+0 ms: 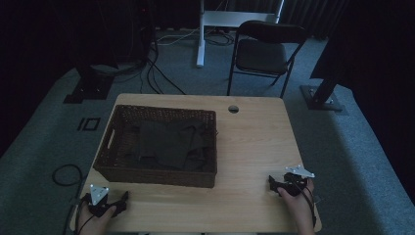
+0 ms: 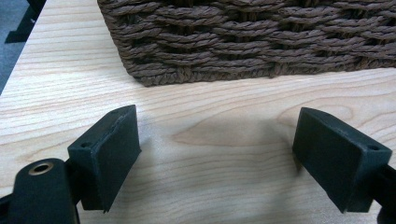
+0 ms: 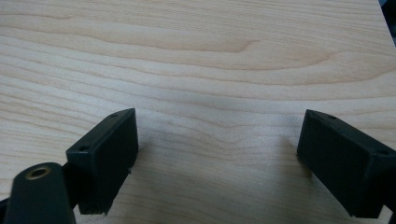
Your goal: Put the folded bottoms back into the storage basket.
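Observation:
A dark brown woven basket (image 1: 113, 161) sits on the left half of the wooden table (image 1: 254, 147), with dark cloth (image 1: 166, 142) crumpled inside it. My left gripper (image 1: 121, 199) rests at the table's front left corner, just in front of the basket, open and holding nothing. In the left gripper view the basket's wall (image 2: 243, 37) is close ahead of the left gripper (image 2: 217, 149). My right gripper (image 1: 274, 185) lies near the front right edge, open and holding nothing. Bare wood lies between the spread jaws of the right gripper (image 3: 217, 149).
A round cable hole (image 1: 233, 108) is in the table's far edge. Behind the table stand a dark folding chair (image 1: 264, 51) and a white desk leg (image 1: 200, 34). Cables (image 1: 66, 174) lie on the grey carpet at the left. The table's right half is bare wood.

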